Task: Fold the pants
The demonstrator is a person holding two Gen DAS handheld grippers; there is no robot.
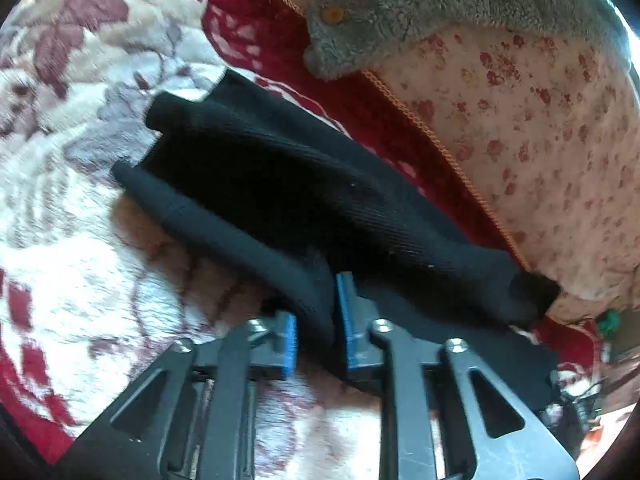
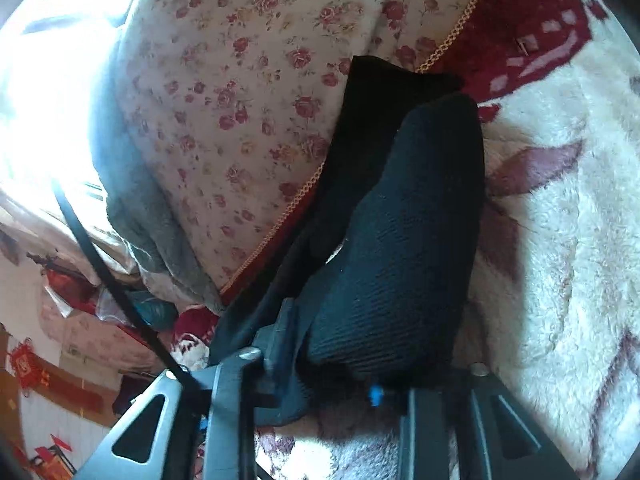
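Gripping a fold of the black ribbed knit pants (image 1: 280, 184), the left gripper (image 1: 316, 332) has its blue-padded jaws drawn narrow, with a rolled edge of the cloth pinched between the pads just ahead of the wrist camera. The right gripper (image 2: 344, 364) is likewise closed to a narrow gap on a thick bunch of the same black fabric (image 2: 400, 248), which bulges up over its fingers and hides most of one pad; only a small blue tip shows beneath the cloth. The pants extend forward from both tools across a plush cream-and-maroon floral blanket (image 1: 80, 240), with their far side lying against a cream pillow printed with small red roses (image 1: 540, 140) beyond the left gripper's right finger. A grey fleece garment (image 1: 400, 0) rests farther ahead on top of that pillow, well apart from the left tool. As to progress, the garment appears gathered lengthwise, with rolled edges and at least two layers stacked, which suggests that a first fold is made or being made. The layers are not yet flat or squared, and the cloth held by each tool is lifted and bunched. What probably remains is to carry the gripped portions over, lay them down, release, and smooth the bundle.
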